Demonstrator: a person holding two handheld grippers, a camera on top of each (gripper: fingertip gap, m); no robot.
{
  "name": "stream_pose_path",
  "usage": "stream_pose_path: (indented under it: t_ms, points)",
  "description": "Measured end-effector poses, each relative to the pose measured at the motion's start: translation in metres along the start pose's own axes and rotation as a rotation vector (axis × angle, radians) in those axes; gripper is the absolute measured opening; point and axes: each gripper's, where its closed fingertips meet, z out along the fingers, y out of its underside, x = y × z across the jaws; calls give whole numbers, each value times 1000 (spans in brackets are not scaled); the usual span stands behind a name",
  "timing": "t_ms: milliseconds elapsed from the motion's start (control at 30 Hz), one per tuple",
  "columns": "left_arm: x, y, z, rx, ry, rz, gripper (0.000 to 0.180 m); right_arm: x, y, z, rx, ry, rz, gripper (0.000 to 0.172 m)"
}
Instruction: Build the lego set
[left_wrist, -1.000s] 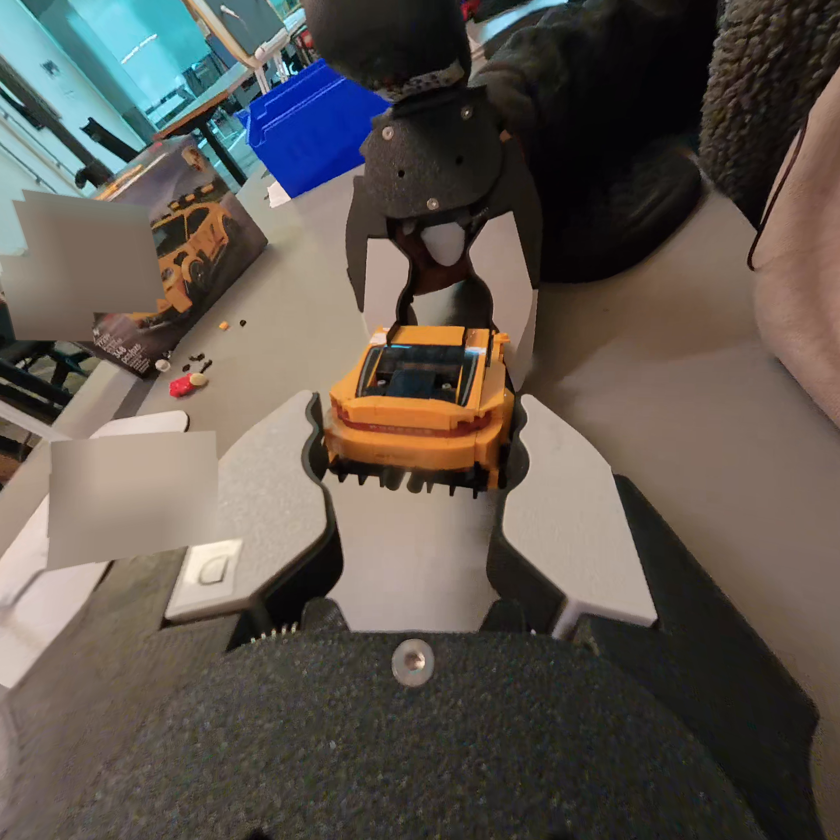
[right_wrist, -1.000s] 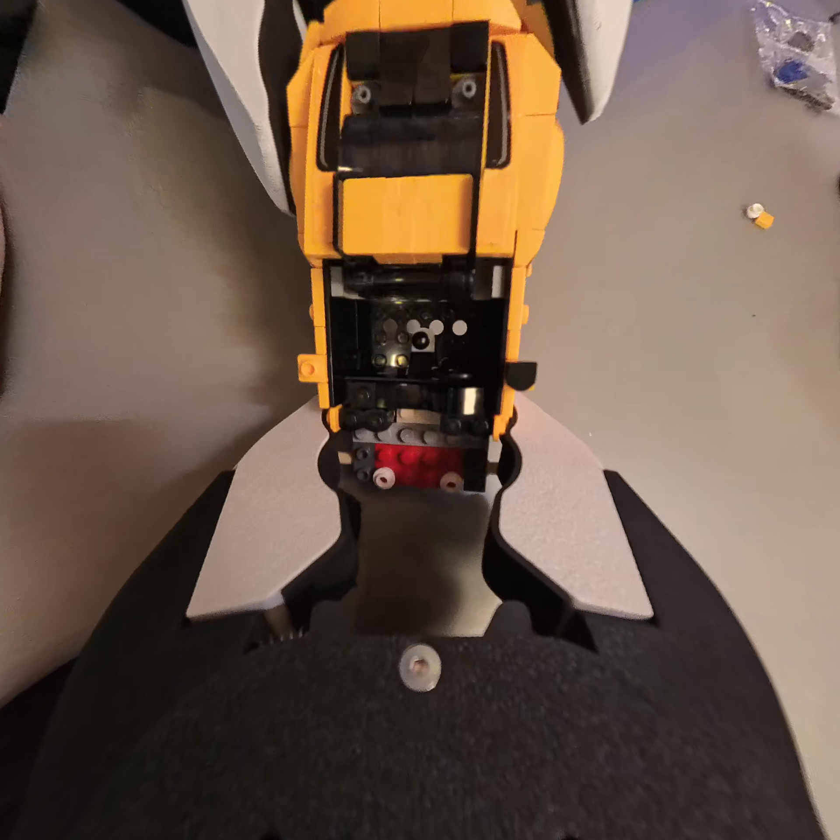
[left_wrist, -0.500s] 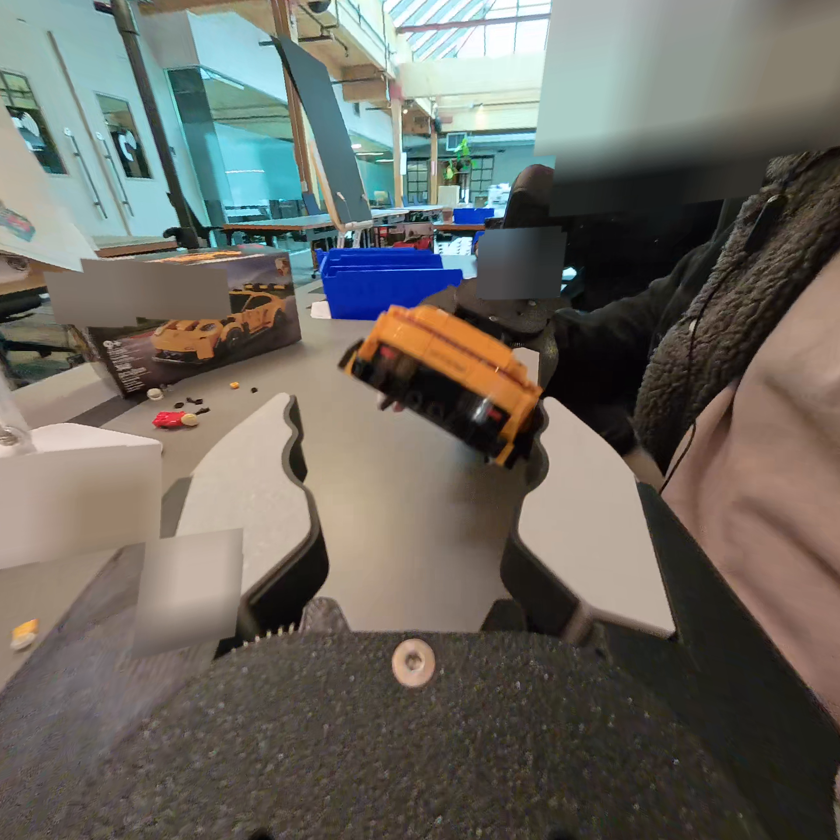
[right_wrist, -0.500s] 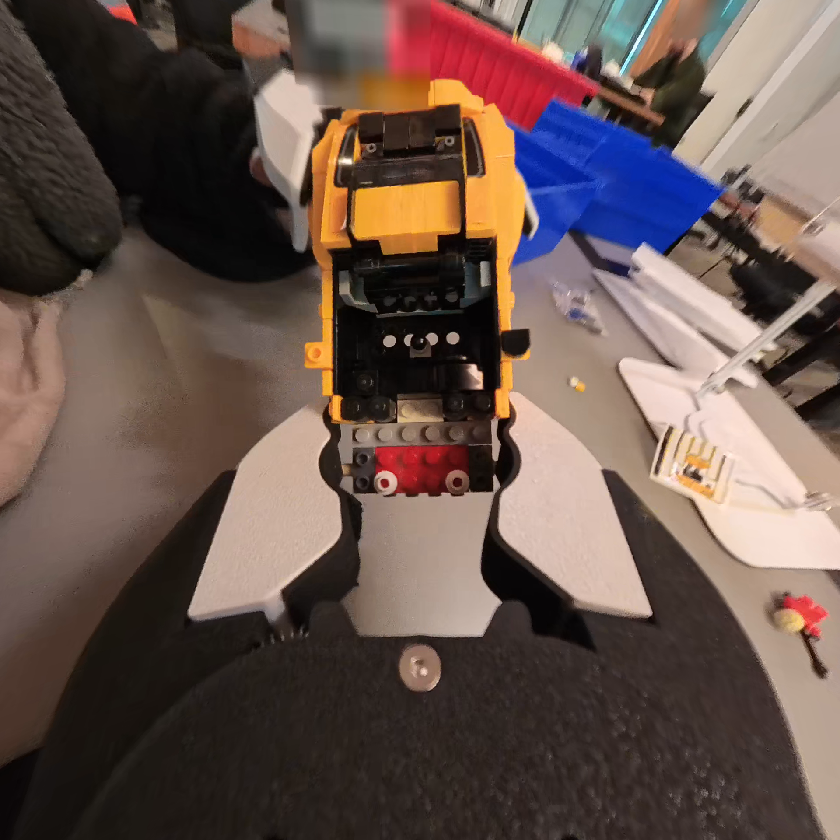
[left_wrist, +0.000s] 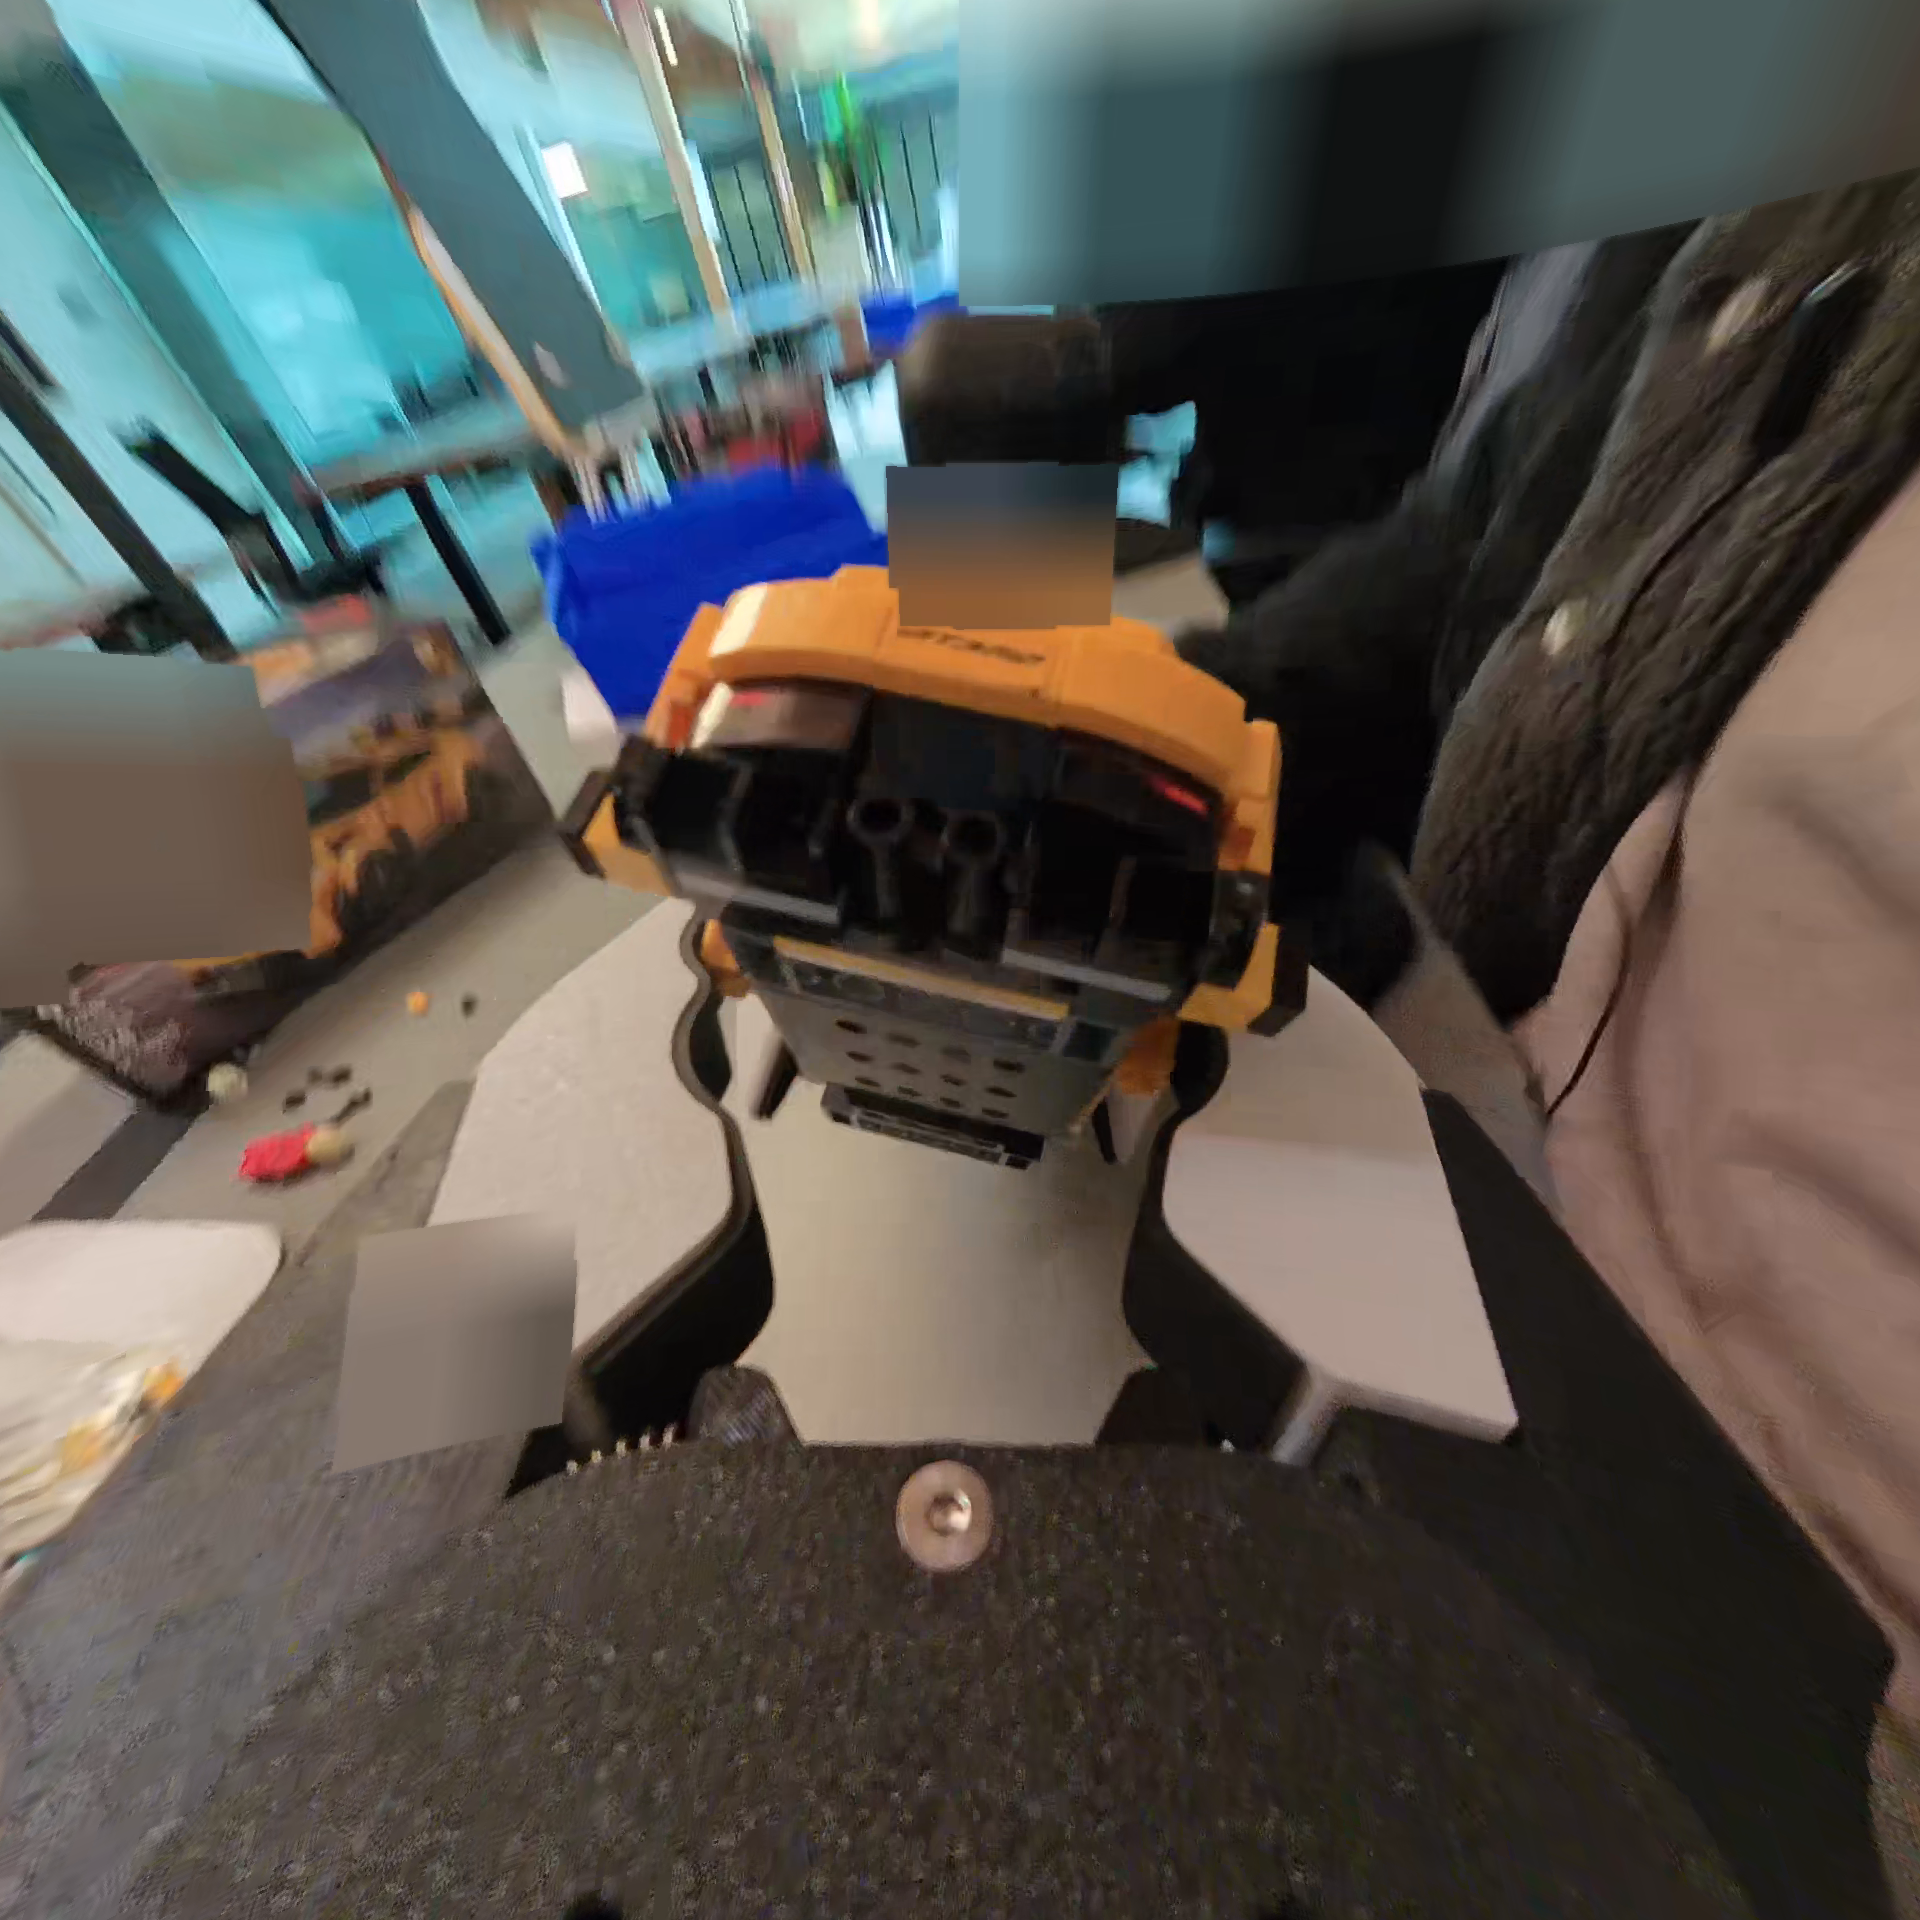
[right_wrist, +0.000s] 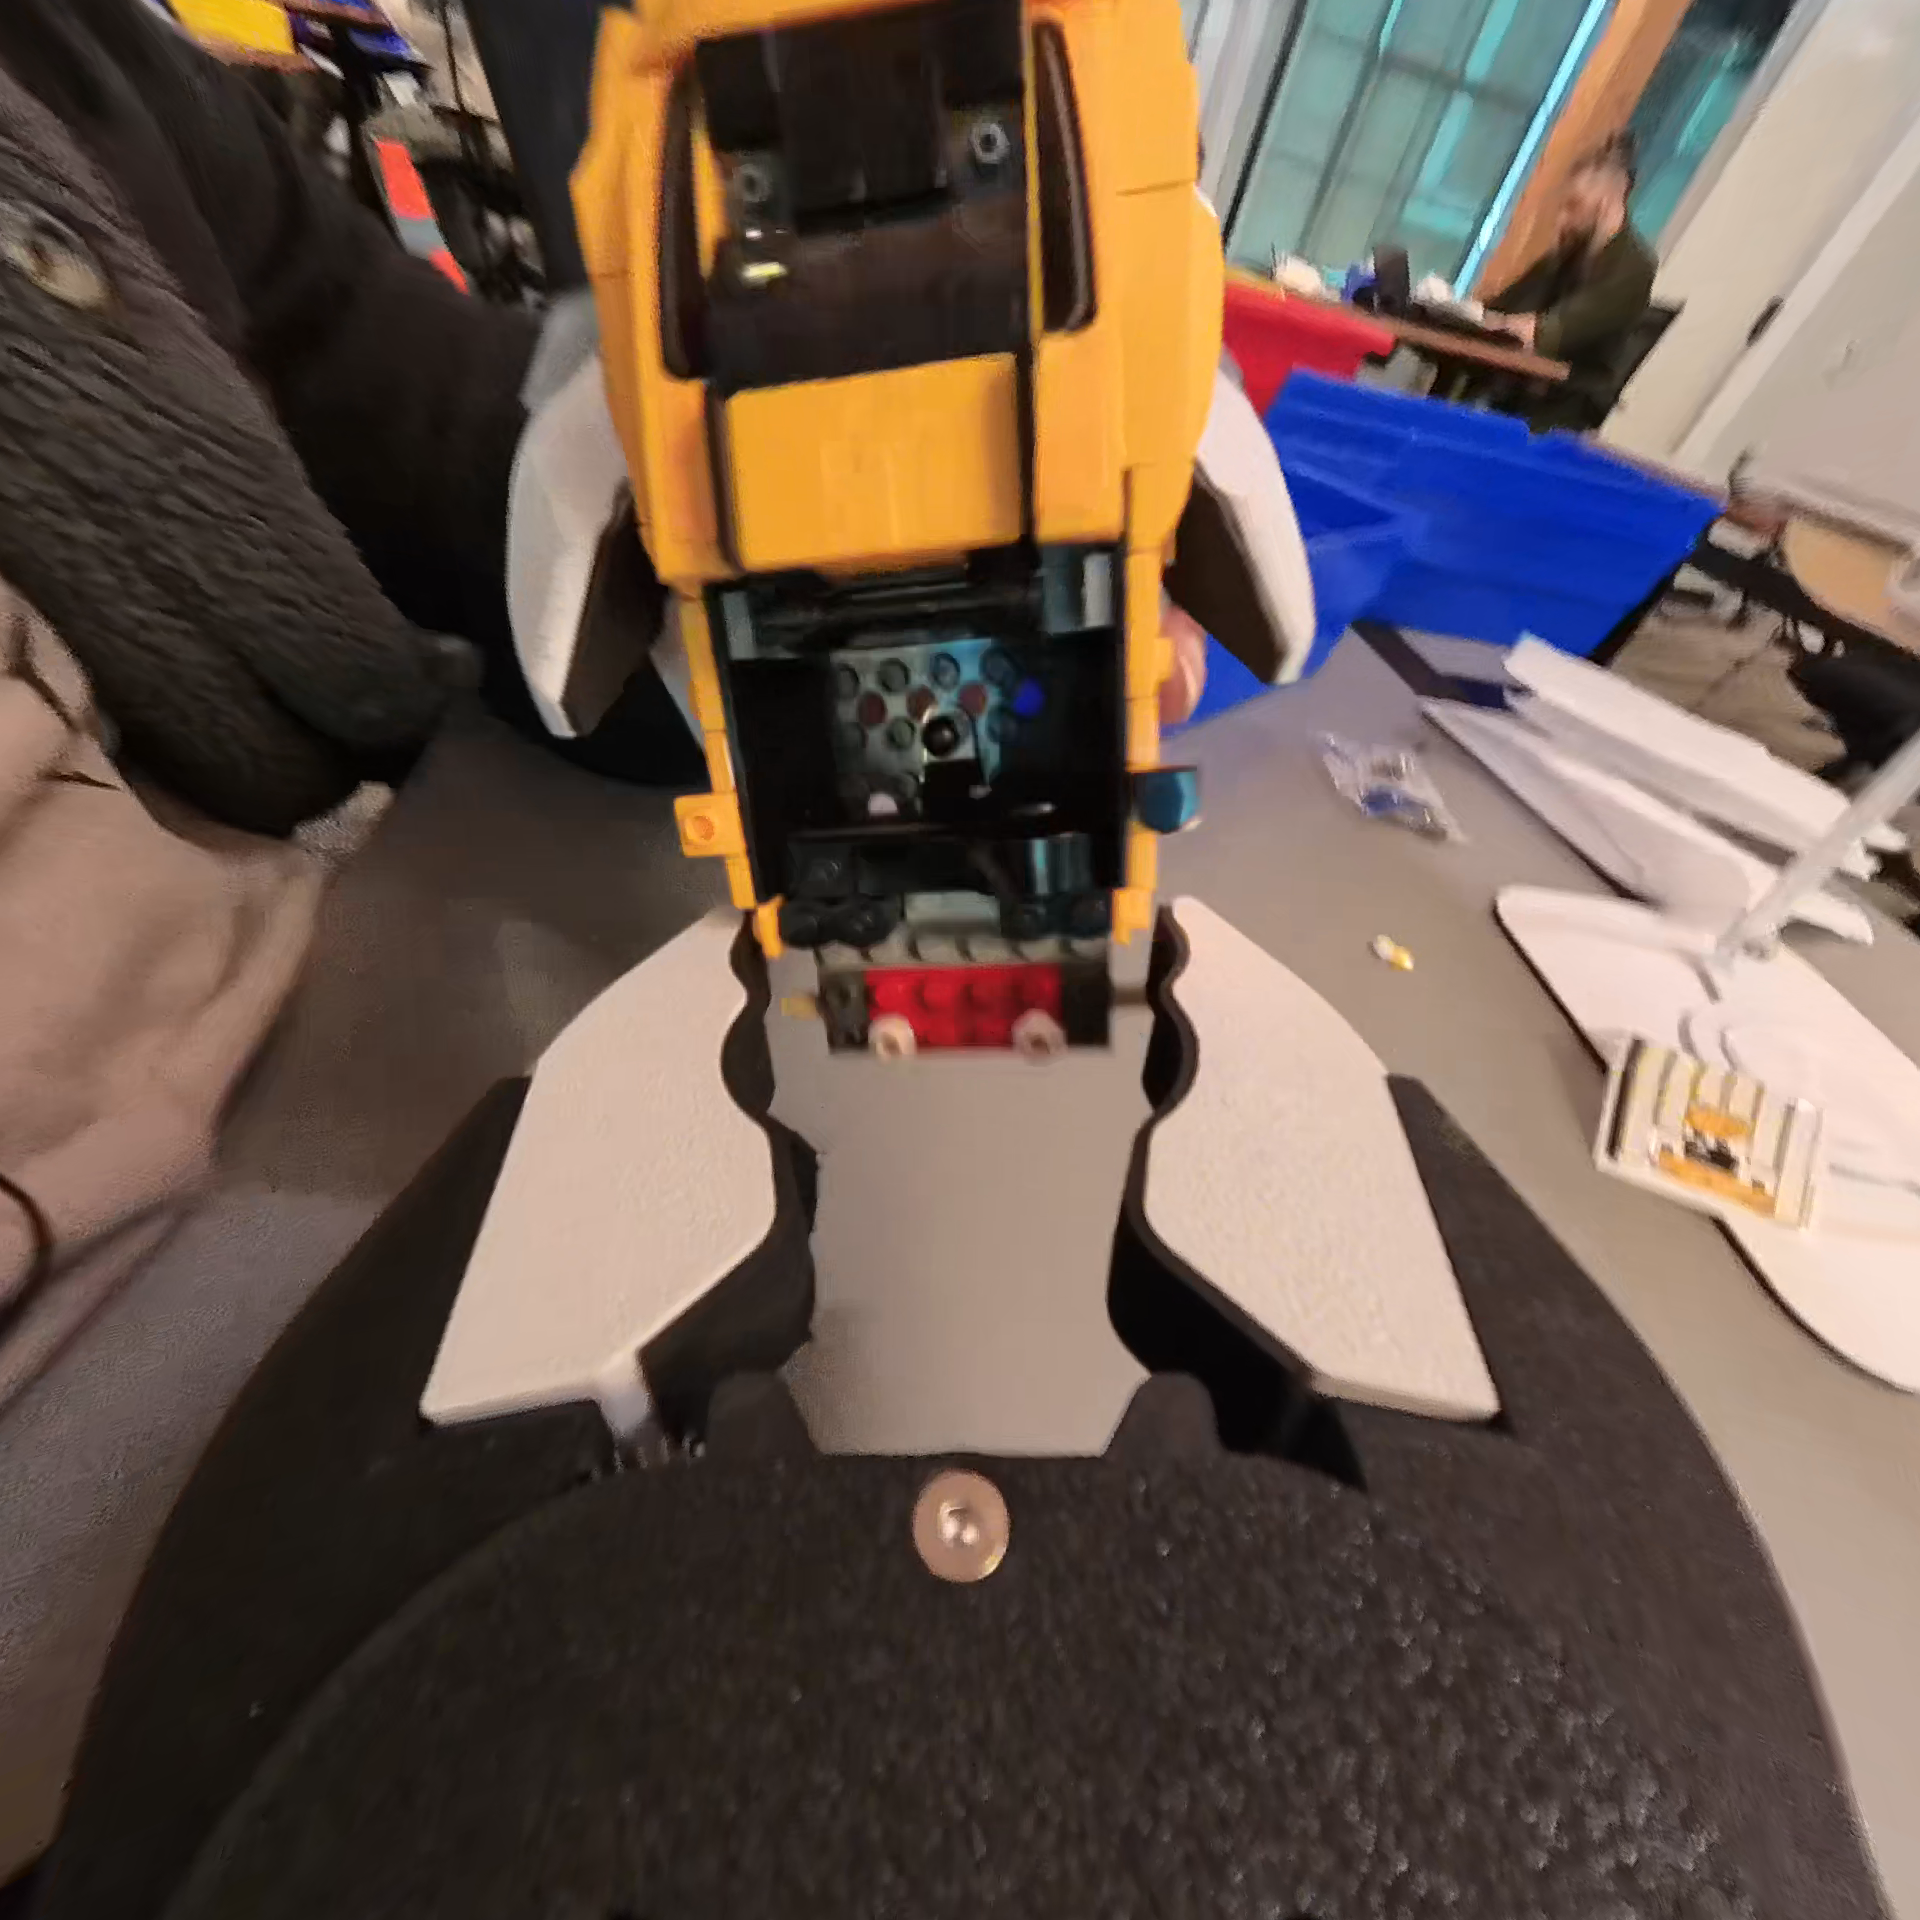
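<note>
Dark lettering is showing on the rear panel of the orange brick car (left_wrist: 966, 665), and print is running along the toy box (left_wrist: 405, 769) (both too blurred to make out).

Left wrist view: sits on the left claw (left_wrist: 951, 1039), just behind its two pale fingers, looking forward along them, tilted slightly down over the grey surface (left_wrist: 582, 914) towards a blurred hall beyond.
Left view nearness: very close; the orange brick car (left_wrist: 966, 800) fills the middle, rear end and underside towards the lens.
Right wrist view: sits on the right claw (right_wrist: 961, 1023), facing forward along its fingers from the opposite end.
Right view nearness: equally close; the car's open front towards the lens, roof running away upward.
Shared: the car, the surface, blue bins (right_wrist: 1455, 499); the left claw's fingers (right_wrist: 1247, 540) show behind the car.
</note>
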Motion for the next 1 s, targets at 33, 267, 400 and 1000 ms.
stream_pose_path:
  t_ms: [33,267,400,1000]
  points:
    - [-6,7,0,-102,9,4,85,8,8,-3,-40,16,11,73]
    - [-56,70,-37,-1089,79,233,85,70,70,-40,-316,192,21,71]
    - [-73,101,-58,-1564,166,521,85,95,92,-52,-397,300,61,67]
    - [-98,59,-22,-1102,5,262,85,112,94,-64,-367,382,131,60]
